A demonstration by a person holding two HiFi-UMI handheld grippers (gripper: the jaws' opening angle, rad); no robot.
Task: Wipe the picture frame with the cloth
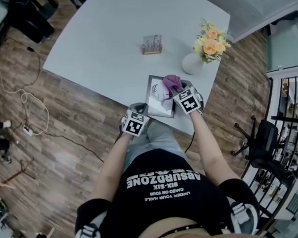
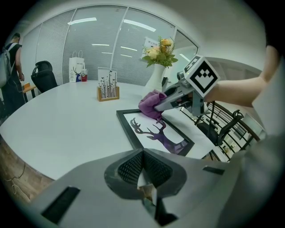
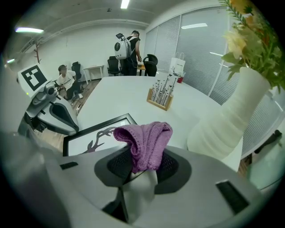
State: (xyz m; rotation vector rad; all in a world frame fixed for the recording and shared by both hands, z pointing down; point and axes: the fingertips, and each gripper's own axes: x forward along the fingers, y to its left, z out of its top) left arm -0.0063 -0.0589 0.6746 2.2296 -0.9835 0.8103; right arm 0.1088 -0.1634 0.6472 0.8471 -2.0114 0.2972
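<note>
Picture frame [image 1: 159, 95] lying flat at the worktop's [image 1: 105, 43] near edge. Right tool [image 2: 160, 106] gripping purple cloth [image 1: 172, 82], resting it on the frame's far corner. Left tool [image 2: 142, 171] closed, empty, hovering by the near edge. Wiping seemingly just starting; most of the glass probably remaining.
</note>
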